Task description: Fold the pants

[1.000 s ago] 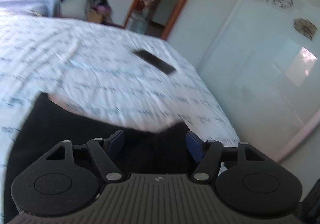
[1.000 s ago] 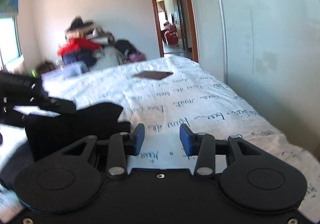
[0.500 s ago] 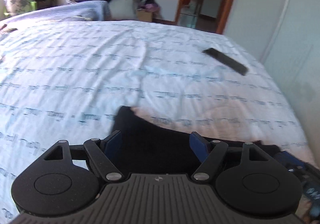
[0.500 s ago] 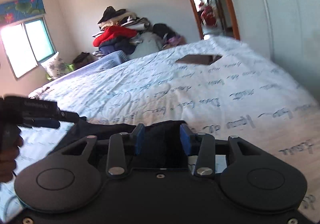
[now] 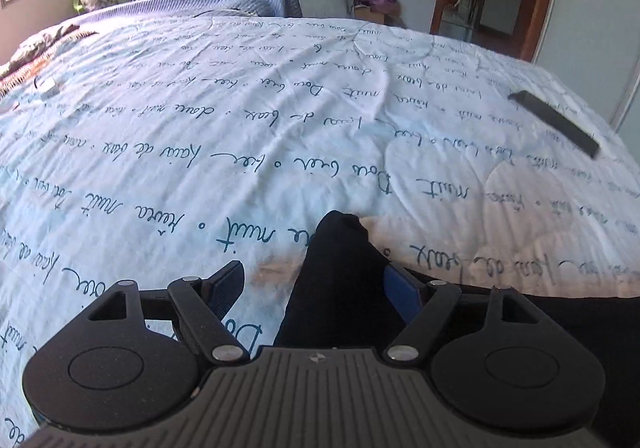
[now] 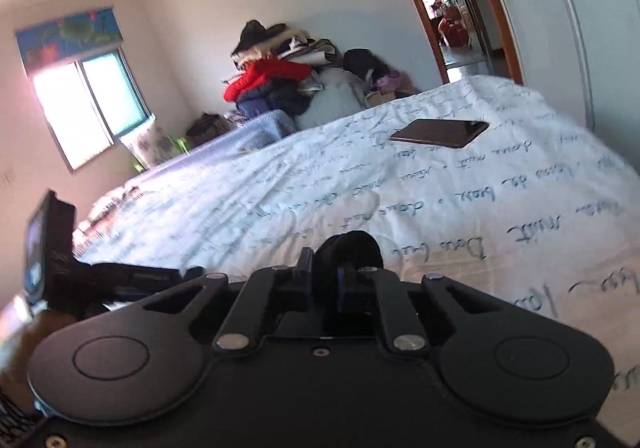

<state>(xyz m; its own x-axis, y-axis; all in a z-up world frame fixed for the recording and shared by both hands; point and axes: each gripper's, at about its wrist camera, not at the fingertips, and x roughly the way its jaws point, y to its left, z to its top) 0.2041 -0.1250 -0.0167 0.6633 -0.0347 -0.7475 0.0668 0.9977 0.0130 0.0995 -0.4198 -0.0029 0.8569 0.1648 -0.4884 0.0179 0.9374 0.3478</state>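
The black pants [image 5: 340, 272] lie on the white bedspread [image 5: 280, 128] printed with blue script. In the left wrist view a bunched fold of them rises between my left gripper's [image 5: 316, 284] open fingers, against the right finger; the rest spreads to the lower right. In the right wrist view my right gripper [image 6: 324, 280] is shut on a bunched edge of the pants [image 6: 352, 248], just above the bed. The left gripper's body [image 6: 80, 268] shows at the left edge of that view.
A dark phone [image 5: 556, 124] lies on the bed to the far right; it also shows in the right wrist view [image 6: 440, 132]. A pile of clothes [image 6: 280, 80] sits past the bed's far end. A doorway [image 6: 452, 20] and wardrobe doors are on the right.
My right gripper has closed on the pants' edge. My left gripper has swung left, so the pants now sit as a narrow fold between its fingers.
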